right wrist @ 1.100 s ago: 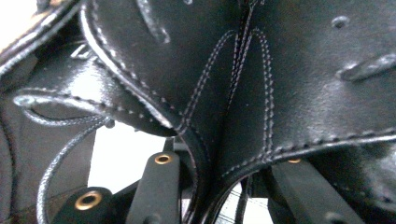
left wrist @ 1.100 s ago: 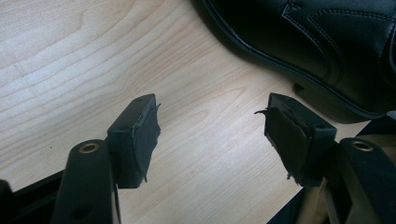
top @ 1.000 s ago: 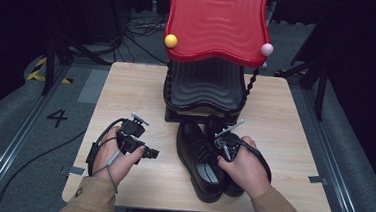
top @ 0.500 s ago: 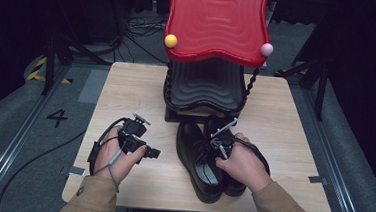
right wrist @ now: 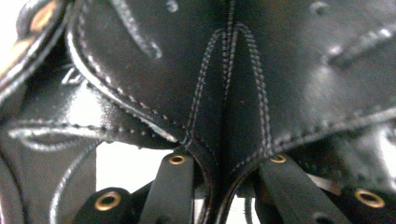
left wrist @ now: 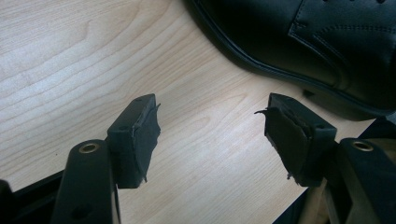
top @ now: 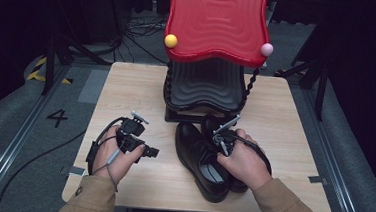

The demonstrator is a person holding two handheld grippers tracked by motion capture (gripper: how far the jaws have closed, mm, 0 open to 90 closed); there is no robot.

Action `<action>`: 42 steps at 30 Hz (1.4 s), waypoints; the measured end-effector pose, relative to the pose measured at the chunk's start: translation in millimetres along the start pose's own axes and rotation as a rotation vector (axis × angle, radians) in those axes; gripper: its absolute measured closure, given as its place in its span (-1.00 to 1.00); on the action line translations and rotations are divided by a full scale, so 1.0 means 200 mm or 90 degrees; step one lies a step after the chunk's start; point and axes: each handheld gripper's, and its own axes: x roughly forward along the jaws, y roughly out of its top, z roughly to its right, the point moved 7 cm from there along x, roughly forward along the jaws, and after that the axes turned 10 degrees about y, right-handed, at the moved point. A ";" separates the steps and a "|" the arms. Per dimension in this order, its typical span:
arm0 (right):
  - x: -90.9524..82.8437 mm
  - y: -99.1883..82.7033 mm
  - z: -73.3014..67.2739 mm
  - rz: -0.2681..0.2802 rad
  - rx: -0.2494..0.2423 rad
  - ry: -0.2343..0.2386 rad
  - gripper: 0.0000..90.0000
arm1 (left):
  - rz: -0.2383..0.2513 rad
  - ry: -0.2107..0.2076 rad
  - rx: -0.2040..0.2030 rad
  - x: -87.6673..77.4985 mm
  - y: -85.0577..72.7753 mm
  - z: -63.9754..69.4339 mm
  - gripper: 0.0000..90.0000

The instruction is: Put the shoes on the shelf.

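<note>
So the right hand-held gripper (top: 222,136) had just been closing and pinched the seam of the black leather dress shoe (top: 200,159) mid-table, heel toward six o'clock, while the left hand-held gripper (top: 145,150) sat open at nine o'clock.

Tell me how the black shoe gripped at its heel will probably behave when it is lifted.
The black shoe looks like stiff leather with a firm sole, so it should mostly keep its shape. The right tongs, which have just been closing, pinch the stitched heel seam, so the long toe would probably hang down. The glossy leather may slip a little.
</note>
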 end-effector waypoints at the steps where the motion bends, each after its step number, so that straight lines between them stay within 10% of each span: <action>1: -0.02 0.00 0.00 -0.001 0.008 0.011 0.81 | 0.002 0.002 -0.002 0.00 0.00 -0.01 -0.21; 5: -0.09 0.01 -0.02 0.001 0.020 0.051 0.81 | 0.009 0.002 -0.013 -0.02 -0.01 -0.04 -0.21; 24: -0.44 -0.04 -0.02 -0.042 0.007 0.005 0.81 | 0.033 0.003 -0.033 -0.09 -0.03 -0.09 -0.21; 42: -0.77 -0.09 -0.14 -0.048 -0.026 0.020 0.81 | 0.038 0.008 -0.063 -0.11 -0.05 -0.17 -0.21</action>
